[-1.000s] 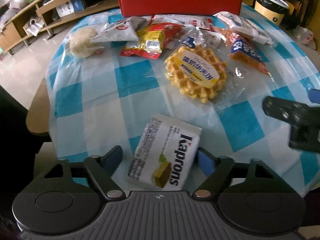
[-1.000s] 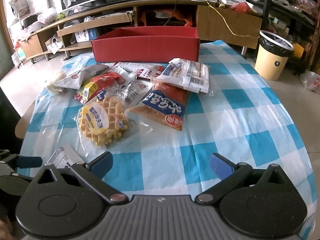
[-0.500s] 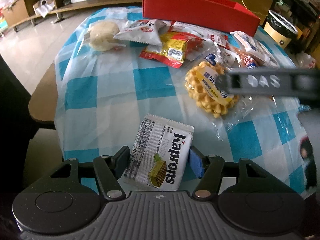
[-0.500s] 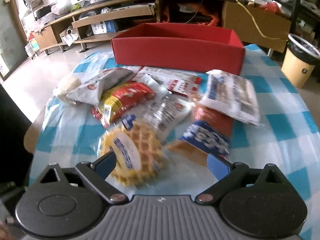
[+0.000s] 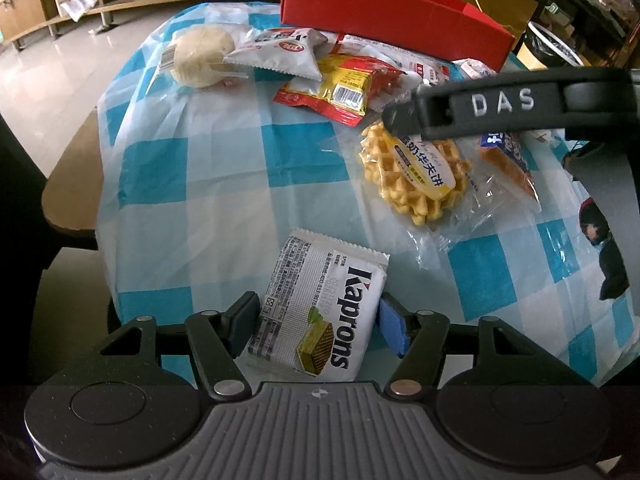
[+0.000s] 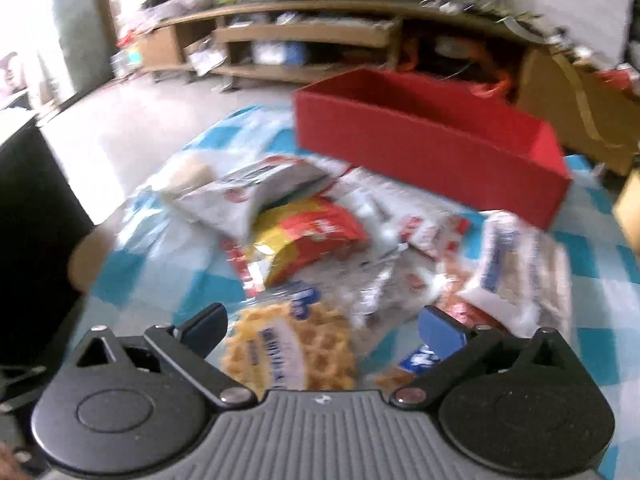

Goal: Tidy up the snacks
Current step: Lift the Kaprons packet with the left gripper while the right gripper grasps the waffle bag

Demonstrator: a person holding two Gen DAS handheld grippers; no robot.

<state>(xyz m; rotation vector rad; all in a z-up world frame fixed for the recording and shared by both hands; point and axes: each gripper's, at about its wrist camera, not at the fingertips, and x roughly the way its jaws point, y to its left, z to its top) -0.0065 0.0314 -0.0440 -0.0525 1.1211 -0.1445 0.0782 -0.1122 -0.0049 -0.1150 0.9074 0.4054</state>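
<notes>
Left wrist view: the left gripper [image 5: 318, 326] is seen closed onto the Kaprons wafer packet [image 5: 320, 312], one pad pressed to each long edge; the packet lies at the near edge of the blue-and-white checked tablecloth [image 5: 208, 184]. Farther in, a wrapped waffle [image 5: 416, 178] is noted right of centre, with the black finger of the right gripper [image 5: 500, 106], marked "DAS", reaching across above its far edge. To its right lies an orange-and-blue snack bag [image 5: 508, 164]. Beyond the waffle, a red-and-yellow packet [image 5: 344, 88], a white-and-silver pouch [image 5: 284, 54] and a round pale bun in clear wrap [image 5: 202, 56] are recorded. A red open box [image 5: 384, 12] stands at the far side of the table.

Right wrist view, blurred: the right gripper [image 6: 322, 330] is held wide apart with nothing gripped, its fingers on either side of the waffle [image 6: 290, 350]; whether they touch it cannot be told. A white-and-blue bag [image 6: 516, 264] lies to the right. Behind, the red-and-yellow packet [image 6: 308, 234] and the red box [image 6: 424, 148] are seen, with wooden shelving [image 6: 304, 46] in the background.
</notes>
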